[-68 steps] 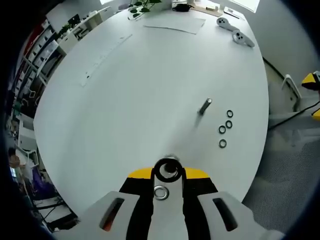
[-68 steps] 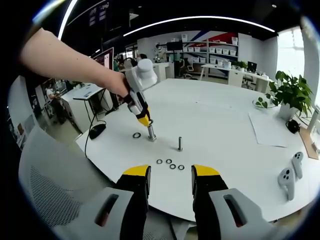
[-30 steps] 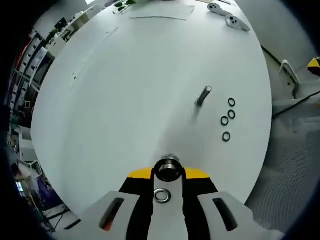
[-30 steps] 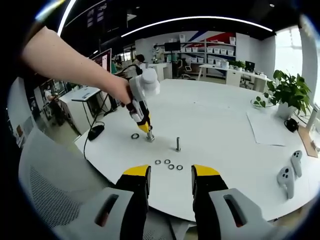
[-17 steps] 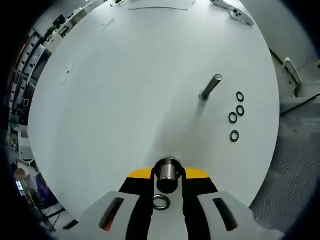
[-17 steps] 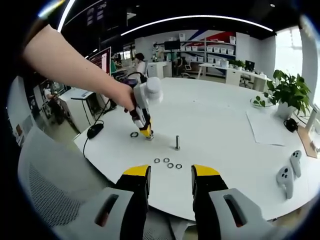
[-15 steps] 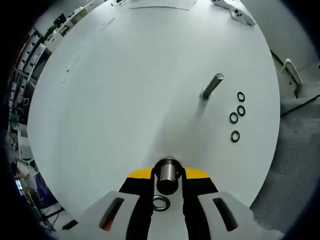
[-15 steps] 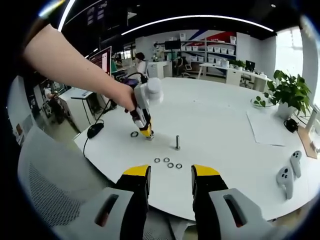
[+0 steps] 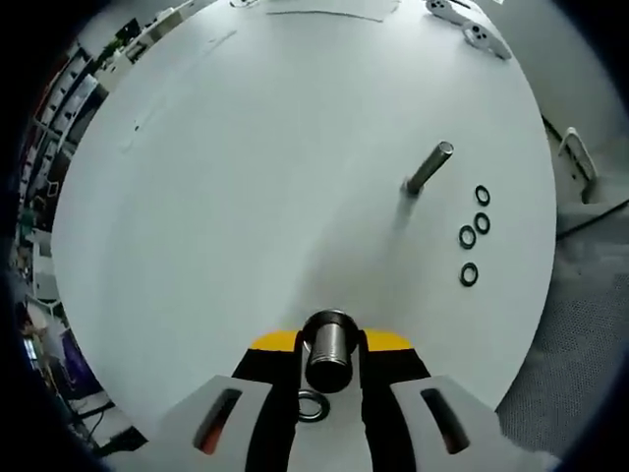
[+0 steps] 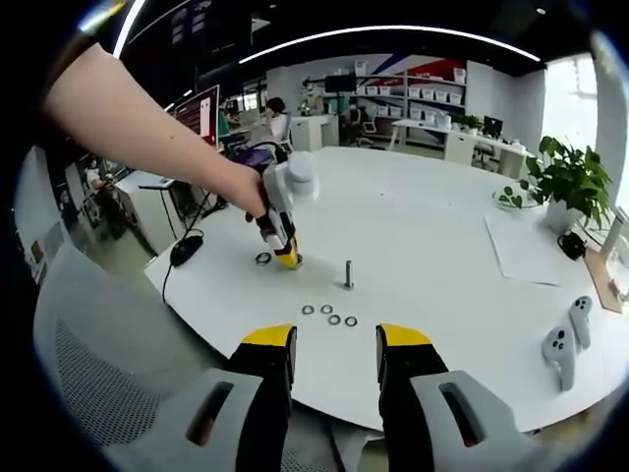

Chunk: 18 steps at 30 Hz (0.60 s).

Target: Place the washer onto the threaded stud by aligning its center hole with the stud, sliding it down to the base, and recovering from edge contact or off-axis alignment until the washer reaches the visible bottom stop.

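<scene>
Left gripper (image 9: 329,356) jaws clasp the upright stud (image 9: 328,350), steadying it; right gripper (image 10: 334,356) waits empty, half-open; washer (image 9: 312,405) lies nearby.

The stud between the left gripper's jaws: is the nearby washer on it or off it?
Off. In the left gripper view the washer lies flat on the table beside the stud, its hole empty.

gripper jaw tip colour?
Yellow tips on black jaws; right gripper clearest in the right gripper view.

Prob. open-plan office/lab: desks (image 10: 447,147), monitors (image 10: 208,108), shelving w/ bins (image 10: 413,98), white table (image 10: 432,265).
</scene>
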Tool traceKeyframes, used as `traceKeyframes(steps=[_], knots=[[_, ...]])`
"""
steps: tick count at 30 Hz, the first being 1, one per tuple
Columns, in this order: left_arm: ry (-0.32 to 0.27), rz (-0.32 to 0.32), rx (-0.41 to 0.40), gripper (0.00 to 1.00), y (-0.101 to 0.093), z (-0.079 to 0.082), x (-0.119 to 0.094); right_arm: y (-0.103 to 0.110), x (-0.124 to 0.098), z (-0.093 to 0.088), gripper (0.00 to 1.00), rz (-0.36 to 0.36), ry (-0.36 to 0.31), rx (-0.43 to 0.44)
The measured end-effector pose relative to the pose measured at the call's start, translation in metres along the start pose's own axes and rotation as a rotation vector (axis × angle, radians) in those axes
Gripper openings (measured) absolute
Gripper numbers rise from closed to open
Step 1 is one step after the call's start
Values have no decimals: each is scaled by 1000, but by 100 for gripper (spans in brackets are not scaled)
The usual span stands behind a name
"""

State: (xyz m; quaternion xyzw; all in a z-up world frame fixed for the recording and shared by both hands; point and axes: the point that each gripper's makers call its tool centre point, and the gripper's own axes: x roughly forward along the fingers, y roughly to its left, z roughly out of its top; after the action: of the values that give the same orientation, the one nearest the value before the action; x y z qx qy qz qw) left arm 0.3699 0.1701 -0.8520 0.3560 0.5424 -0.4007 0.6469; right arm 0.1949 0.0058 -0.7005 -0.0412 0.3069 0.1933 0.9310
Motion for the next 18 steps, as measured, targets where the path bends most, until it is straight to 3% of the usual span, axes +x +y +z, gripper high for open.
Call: traceKeyframes(steps=[8,18], knots=[[-29,32,2,25,3,-1,-1,-1,0,-2,35,-3,9,10],[-55,20,-47,29,10,-11,-12,-1,1,-3,35,-3,16,17]])
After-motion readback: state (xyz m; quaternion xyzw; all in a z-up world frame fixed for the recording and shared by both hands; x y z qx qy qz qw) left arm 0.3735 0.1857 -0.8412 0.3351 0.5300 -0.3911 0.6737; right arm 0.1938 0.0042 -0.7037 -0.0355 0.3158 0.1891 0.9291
